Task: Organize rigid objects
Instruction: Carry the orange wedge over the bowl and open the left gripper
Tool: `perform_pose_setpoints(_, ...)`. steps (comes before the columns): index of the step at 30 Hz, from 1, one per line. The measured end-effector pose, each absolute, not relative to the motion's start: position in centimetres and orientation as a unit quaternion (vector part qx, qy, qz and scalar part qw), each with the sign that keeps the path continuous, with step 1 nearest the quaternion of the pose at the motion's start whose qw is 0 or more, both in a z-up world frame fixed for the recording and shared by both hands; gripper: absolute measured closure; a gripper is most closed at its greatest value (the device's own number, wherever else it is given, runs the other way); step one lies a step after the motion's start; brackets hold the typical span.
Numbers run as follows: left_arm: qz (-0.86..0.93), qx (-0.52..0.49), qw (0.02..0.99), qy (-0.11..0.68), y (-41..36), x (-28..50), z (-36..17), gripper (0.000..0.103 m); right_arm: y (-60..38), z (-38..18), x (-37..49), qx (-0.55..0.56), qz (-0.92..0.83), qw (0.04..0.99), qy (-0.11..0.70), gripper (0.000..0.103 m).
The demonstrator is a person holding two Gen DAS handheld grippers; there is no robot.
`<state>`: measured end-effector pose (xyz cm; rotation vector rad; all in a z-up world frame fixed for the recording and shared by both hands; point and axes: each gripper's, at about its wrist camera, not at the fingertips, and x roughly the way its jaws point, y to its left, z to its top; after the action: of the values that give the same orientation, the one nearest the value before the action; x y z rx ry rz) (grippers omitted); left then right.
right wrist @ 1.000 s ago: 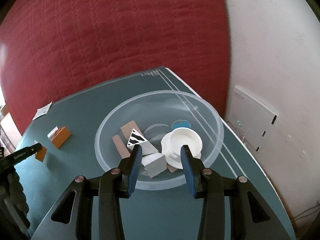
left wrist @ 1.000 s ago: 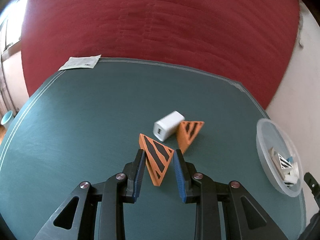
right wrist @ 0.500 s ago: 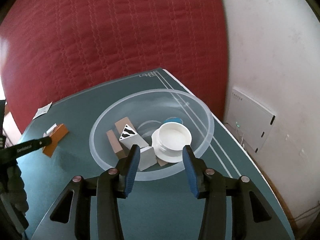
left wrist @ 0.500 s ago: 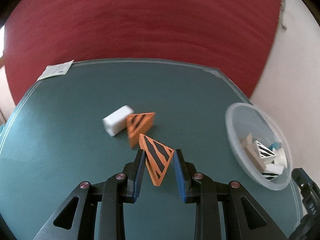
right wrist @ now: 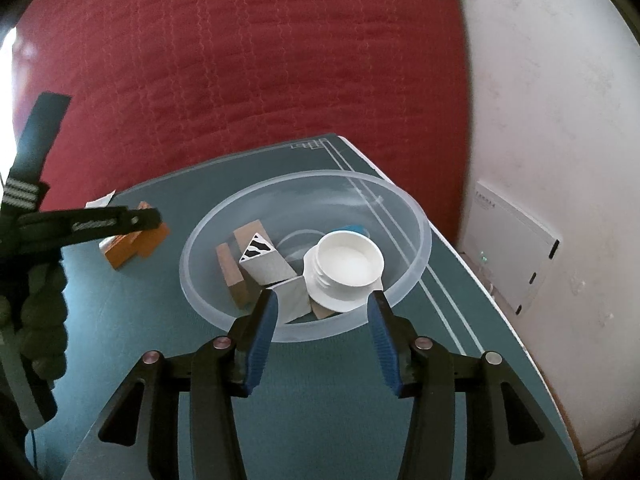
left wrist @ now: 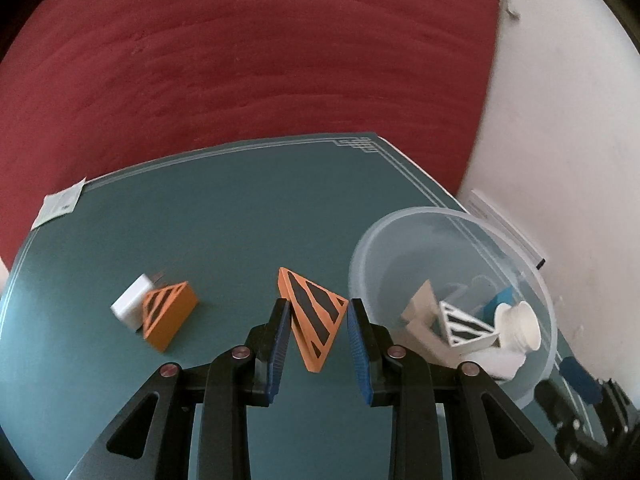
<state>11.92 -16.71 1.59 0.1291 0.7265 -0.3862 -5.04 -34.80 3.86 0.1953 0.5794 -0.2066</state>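
Observation:
My left gripper (left wrist: 316, 316) is shut on an orange wedge with black stripes (left wrist: 314, 314) and holds it above the green table, just left of the clear plastic bowl (left wrist: 364, 256). The bowl holds a white striped wedge (left wrist: 466, 324), a white lid (left wrist: 520, 330) and other blocks. A second orange striped wedge (left wrist: 168, 314) and a white charger block (left wrist: 130, 306) lie on the table to the left. My right gripper (right wrist: 322, 322) is open and empty at the near rim of the bowl (right wrist: 416, 216). The left gripper (right wrist: 92, 224) shows at the left of the right wrist view.
A white paper packet (left wrist: 60, 204) lies at the table's far left corner. A red quilted backdrop (left wrist: 260, 60) stands behind the table. A white wall with a white panel (right wrist: 516, 240) is to the right, past the table edge.
My left gripper has swung to the right with the orange wedge, from beside the charger block towards the bowl. My right gripper has drawn back a little from over the bowl.

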Motion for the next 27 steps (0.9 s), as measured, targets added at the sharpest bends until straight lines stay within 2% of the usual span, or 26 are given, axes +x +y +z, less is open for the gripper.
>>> perform_pose_setpoints(14,-0.249,0.071,0.902,0.346,-23.6,11.6,1.7,0.071,-35.8,3.5,-5.2,0.129,-0.091,0.948,0.277,0.055)
perform_pose_setpoints(16,-0.259,0.066,0.899,0.346,-24.1,11.4,1.6,0.056,-36.0,3.4,-5.2,0.131,-0.091,0.947,0.278,0.054)
perform_pose_setpoints(18,-0.262,0.066,0.901,0.340,-24.1,11.0,1.3,0.046,-36.1,3.4,-5.3,0.134,-0.091,0.947,0.278,0.055)
perform_pose_setpoints(24,-0.235,0.062,0.905,0.350,-22.5,11.6,-0.8,0.037,-35.8,3.5,-5.4,0.132,-0.090,0.947,0.278,0.054)
perform_pose_setpoints(27,-0.216,0.056,0.908,0.355,-21.3,12.4,-1.3,0.029,-35.7,3.5,-5.5,0.131,-0.091,0.947,0.278,0.054)
